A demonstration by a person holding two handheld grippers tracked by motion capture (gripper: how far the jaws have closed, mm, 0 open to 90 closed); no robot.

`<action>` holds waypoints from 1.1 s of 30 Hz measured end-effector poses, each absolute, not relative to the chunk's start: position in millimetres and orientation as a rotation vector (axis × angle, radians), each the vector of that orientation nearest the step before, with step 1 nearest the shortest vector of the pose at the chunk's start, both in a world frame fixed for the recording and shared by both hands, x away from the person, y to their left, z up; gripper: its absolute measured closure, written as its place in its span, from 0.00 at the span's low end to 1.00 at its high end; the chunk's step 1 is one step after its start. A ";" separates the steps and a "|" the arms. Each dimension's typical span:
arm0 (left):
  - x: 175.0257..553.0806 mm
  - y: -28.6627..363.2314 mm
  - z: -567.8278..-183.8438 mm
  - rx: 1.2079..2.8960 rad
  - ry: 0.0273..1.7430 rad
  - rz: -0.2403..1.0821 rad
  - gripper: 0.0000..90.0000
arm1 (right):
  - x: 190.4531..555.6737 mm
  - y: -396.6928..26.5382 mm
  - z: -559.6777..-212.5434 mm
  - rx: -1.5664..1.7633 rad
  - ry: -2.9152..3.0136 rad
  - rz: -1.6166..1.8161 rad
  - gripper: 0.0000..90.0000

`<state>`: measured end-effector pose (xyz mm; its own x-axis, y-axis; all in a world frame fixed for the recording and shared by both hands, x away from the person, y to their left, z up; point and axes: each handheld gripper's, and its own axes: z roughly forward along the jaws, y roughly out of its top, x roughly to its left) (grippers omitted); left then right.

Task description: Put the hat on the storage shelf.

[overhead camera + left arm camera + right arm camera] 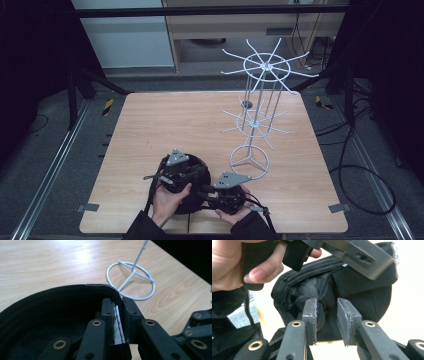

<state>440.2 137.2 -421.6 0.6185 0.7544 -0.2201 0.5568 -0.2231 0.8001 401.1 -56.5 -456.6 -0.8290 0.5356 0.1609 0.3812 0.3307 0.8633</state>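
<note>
1. Evidently, a black cap [186, 192] is held low over the near edge of the table [150, 125], between the two grippers, so that both can work on it at once.
2. The left gripper [119, 322] is closed on the cap's rim: its jaws are narrow, with the band and a white label [117, 326] pinched between them. The rim is probably chosen because it is the stiffest part of the fabric.
3. The right gripper [327, 320] is pointed into the cap's crown with its jaws partly apart; fabric lies against the left jaw, but nothing is clamped (whether the cloth is touched by both jaws cannot be told).
4. The cap is thus carried by one gripper and by the hands beneath, while the other is free to take a second hold; that seems to be the step in hand.
5. A white wire stand [257, 107] is set upright on the right of the table, its ring base [131, 281] just beyond the cap. Its radiating arms are bare (likely meant as hangers), so it may be the cap's destination.
</note>
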 end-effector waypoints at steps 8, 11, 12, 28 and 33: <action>433.3 158.1 -407.7 1.857 1.009 0.278 0.89 | 396.8 -81.4 -440.2 0.877 2.342 1.564 0.73; 428.1 169.7 -399.3 1.823 0.994 0.282 0.89 | 400.3 -89.9 -437.0 0.903 2.306 1.568 0.72; 426.5 172.0 -397.0 1.816 0.987 0.289 0.89 | 401.3 -91.3 -436.6 0.909 2.301 1.569 0.71; 402.0 165.6 -369.5 1.761 0.861 0.338 0.89 | 411.7 -72.3 -439.2 0.926 2.307 1.598 0.50; 398.2 158.9 -369.1 1.770 0.828 0.324 0.90 | 415.3 -71.8 -439.6 0.954 2.294 1.632 0.59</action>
<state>398.2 158.9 -369.1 0.7180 0.6727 -0.1789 0.3722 -0.1538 0.9153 415.3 -71.8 -439.6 -0.7811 0.5843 0.2204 0.3997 0.1967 0.8953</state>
